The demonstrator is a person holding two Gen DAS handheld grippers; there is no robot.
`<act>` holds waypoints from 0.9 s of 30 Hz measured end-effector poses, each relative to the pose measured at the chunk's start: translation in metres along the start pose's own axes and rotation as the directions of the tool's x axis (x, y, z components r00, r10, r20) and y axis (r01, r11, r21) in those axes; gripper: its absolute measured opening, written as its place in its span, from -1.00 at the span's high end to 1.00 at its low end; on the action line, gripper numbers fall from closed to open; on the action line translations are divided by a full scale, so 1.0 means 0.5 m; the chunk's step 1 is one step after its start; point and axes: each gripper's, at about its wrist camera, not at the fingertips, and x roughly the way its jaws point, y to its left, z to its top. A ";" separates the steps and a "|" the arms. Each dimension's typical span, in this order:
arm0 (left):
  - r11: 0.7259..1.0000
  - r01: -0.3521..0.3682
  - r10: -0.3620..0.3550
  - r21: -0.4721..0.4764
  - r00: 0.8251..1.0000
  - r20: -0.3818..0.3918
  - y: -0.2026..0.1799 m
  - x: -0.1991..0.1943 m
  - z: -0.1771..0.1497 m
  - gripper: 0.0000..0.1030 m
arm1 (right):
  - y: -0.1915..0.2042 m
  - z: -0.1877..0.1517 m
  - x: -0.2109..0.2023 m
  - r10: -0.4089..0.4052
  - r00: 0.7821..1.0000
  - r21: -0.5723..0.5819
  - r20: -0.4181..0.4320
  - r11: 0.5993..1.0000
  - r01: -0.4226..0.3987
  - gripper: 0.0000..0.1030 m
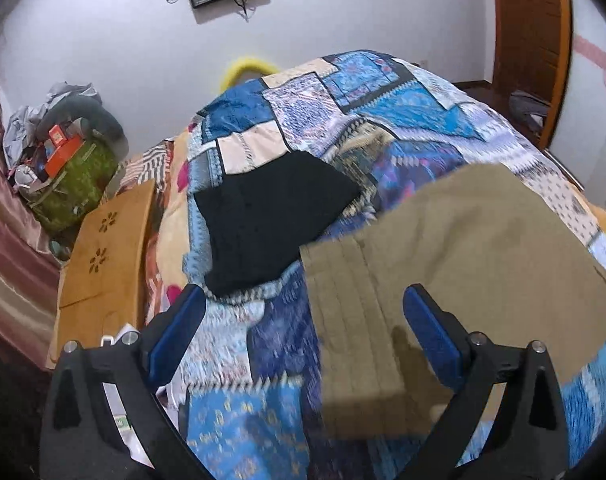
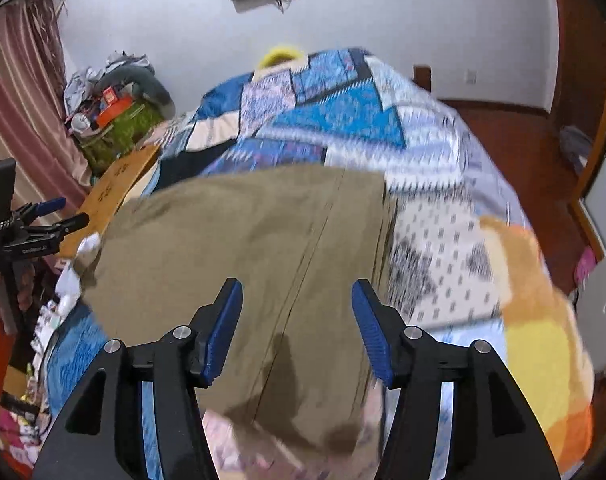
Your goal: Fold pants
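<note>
Blue patchwork bedspread (image 1: pixel 343 92) under khaki pants (image 2: pixel 243 240), white wall (image 1: pixel 103 40) behind

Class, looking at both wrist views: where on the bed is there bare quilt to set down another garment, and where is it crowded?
Free: the quilt beyond the khaki pants and black garment, toward the wall; also its patch right of the pants. Crowded: the near-left edge by the wooden board.

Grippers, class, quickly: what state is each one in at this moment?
Left gripper: open, holding nothing, above the khaki pants.
Right gripper: open, holding nothing, over the khaki pants.
</note>
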 end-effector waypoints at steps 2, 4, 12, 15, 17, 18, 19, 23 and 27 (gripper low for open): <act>1.000 -0.004 0.004 -0.013 1.000 -0.009 0.008 0.027 0.027 -0.95 | -0.011 0.028 0.014 -0.012 1.000 -0.010 0.017 1.000 0.012 -0.03; 0.999 0.001 -0.001 -0.032 1.000 -0.026 0.015 0.058 0.048 -0.95 | -0.021 0.052 0.032 -0.027 0.999 -0.023 0.024 0.999 0.028 -0.04; 0.996 0.070 -0.076 -0.061 0.990 -0.116 0.016 0.163 0.077 -0.95 | -0.092 0.125 0.185 -0.110 0.992 -0.052 -0.054 0.993 0.107 -0.28; 0.988 0.127 -0.141 -0.090 0.975 -0.171 0.015 0.198 0.073 -0.95 | -0.126 0.143 0.255 -0.109 0.988 -0.029 -0.110 0.994 0.106 -0.28; 0.988 0.129 -0.142 -0.083 0.972 -0.189 0.011 0.215 0.066 -0.95 | -0.149 0.158 0.290 -0.084 0.989 0.014 -0.123 0.996 0.086 -0.28; 0.989 0.123 -0.136 -0.080 0.971 -0.196 0.008 0.223 0.063 -0.95 | -0.159 0.164 0.300 -0.069 0.990 0.034 -0.126 0.997 0.074 -0.28; 0.989 0.119 -0.134 -0.085 0.970 -0.203 0.009 0.235 0.058 -0.95 | -0.168 0.171 0.313 -0.052 0.990 0.058 -0.132 0.997 0.060 -0.28; 0.979 0.131 -0.164 -0.157 0.962 -0.216 0.028 0.261 0.046 -0.98 | -0.191 0.187 0.375 0.007 0.985 0.131 -0.175 0.991 0.016 -0.01; 0.973 0.111 -0.152 -0.201 0.968 -0.199 0.040 0.265 0.033 -0.98 | -0.190 0.170 0.433 -0.030 0.970 0.102 -0.240 0.993 0.056 0.31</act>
